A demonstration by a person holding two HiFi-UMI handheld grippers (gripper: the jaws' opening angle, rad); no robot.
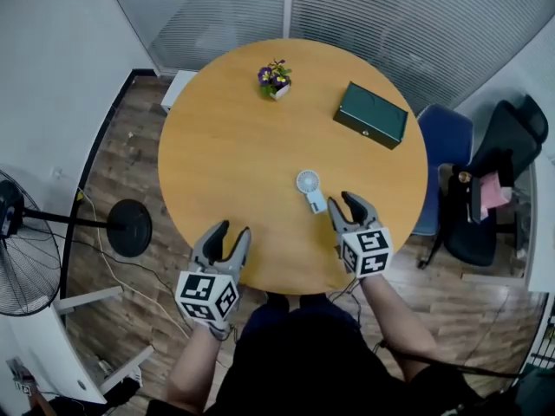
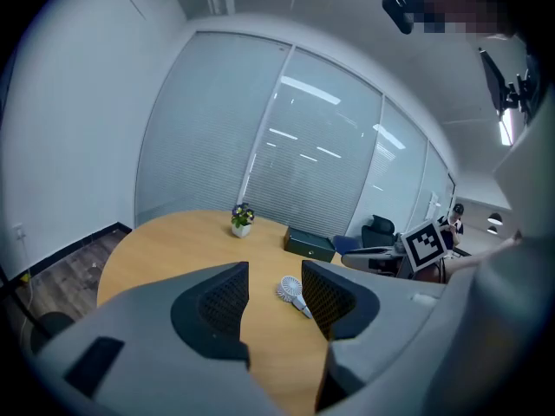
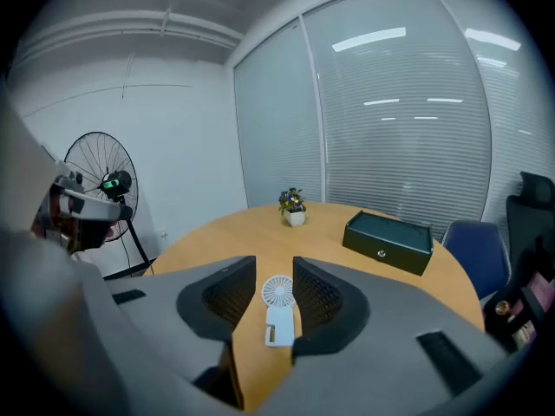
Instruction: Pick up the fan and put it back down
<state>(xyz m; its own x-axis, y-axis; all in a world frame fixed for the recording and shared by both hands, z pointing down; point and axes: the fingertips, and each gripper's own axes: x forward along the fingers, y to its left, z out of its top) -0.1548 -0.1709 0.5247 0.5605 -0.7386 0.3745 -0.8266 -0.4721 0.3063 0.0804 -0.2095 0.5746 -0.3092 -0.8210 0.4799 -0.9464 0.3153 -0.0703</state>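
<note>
The fan (image 1: pixel 310 189) is small and white, and it lies flat on the round wooden table (image 1: pixel 234 154), a bit right of the middle of the head view and close to the table's lower edge. There is a lot of bare table all around it. The little flower pot (image 1: pixel 275 80) sits far off near the top edge, and the dark green box (image 1: pixel 371 114) sits at the upper right, well away from the fan. On the floor at the left stands a big standing fan (image 1: pixel 24 248), and at the right are a blue chair (image 1: pixel 444 141) and a black chair (image 1: pixel 501 176), all off the table. The right gripper (image 1: pixel 342 201) is over the lower edge of the table, with its tips just to the right of the fan's handle. Its jaws are apart, and in the right gripper view the fan (image 3: pixel 277 306) shows in the gap between them, but the pads do not press on it. The left gripper (image 1: pixel 232 230) is at the lower left edge of the table, well apart from the fan. Its jaws are apart too, with nothing in them. Both grippers point up the frame and tip down a little, with the arms coming in from the bottom.
</note>
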